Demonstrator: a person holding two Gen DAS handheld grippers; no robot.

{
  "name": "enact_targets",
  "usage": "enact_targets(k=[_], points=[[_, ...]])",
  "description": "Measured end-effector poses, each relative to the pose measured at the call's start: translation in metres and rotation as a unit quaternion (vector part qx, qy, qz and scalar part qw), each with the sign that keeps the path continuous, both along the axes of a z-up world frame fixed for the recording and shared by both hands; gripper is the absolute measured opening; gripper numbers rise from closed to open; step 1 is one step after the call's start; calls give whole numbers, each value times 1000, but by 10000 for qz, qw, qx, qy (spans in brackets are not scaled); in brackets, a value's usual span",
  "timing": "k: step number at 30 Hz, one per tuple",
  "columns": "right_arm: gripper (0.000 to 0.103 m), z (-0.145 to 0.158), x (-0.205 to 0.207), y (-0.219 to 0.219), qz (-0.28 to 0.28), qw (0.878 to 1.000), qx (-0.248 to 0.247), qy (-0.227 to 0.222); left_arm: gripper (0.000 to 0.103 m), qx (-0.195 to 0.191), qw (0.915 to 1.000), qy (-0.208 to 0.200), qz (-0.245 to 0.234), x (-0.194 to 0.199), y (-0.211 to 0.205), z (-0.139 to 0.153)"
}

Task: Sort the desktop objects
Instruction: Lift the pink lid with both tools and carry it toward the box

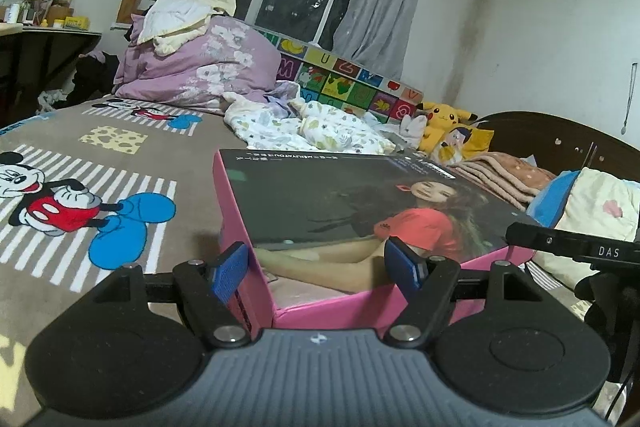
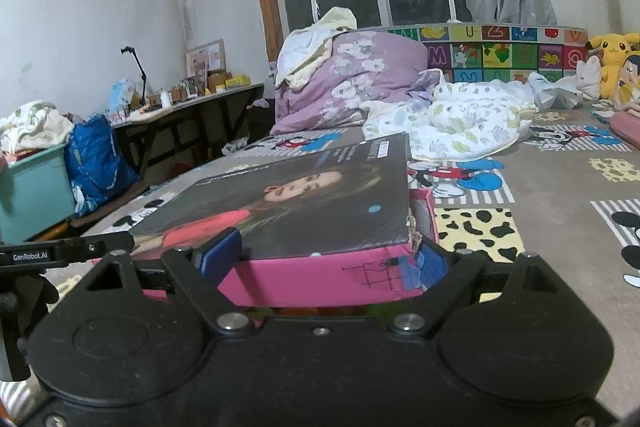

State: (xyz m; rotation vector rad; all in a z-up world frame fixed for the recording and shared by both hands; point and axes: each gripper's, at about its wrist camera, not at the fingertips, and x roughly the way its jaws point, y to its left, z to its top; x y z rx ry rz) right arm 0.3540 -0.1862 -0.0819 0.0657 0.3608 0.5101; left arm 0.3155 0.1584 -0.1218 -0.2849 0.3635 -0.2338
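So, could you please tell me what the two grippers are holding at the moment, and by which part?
Both hold the pink box: the left gripper straddles one corner, and the right gripper spans a short pink side wall, fingers at its two ends.

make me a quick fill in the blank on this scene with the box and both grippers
The box has side walls coloured ____.
The dark lid on it shows a woman in a ____ top.
The left gripper and right gripper each have pads coloured ____.
The yellow plush by the alphabet mat is a ____.

Missing: pink; red; blue; Pikachu
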Motion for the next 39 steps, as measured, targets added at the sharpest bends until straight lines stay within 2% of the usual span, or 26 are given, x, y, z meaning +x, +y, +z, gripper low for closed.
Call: enact_targets(k=[3,7,14,21,25,29,31,33,37,39], points=[[91,-3,8,3,-38,9999,3,123,74,-74,10000,51,-3,7,3,-5],[90,-9,13,0,-71,9997,120,207,74,30,10000,57,-36,9,-1,-4],[90,-11,12,-6,-283,9993,17,224,74,243,9995,158,-141,13,-19,-7],[90,-15,20,-9,-407,9988,46,267,74,369,9991,117,165,19,-33,-6],[90,-20,23,-9,-523,9982,-1,287,74,590,9980,110,182,14,-39,-6],[89,-25,23,-13,-412,9984,134,356,74,518,9981,175,268,13,-40,-11],[88,-24,24,-12,-347,9988,62,336,74,581,9978,191,250,14,-41,-9],[89,-21,22,-6,-239,9993,-218,177,75,602,9976,236,240,15,-41,-7],[89,-8,17,1,-100,9985,-485,-253,75,291,9991,154,275,12,-33,-10],[89,-3,17,4,-50,9977,-566,-371,75,252,9990,158,319,12,-32,-9]])
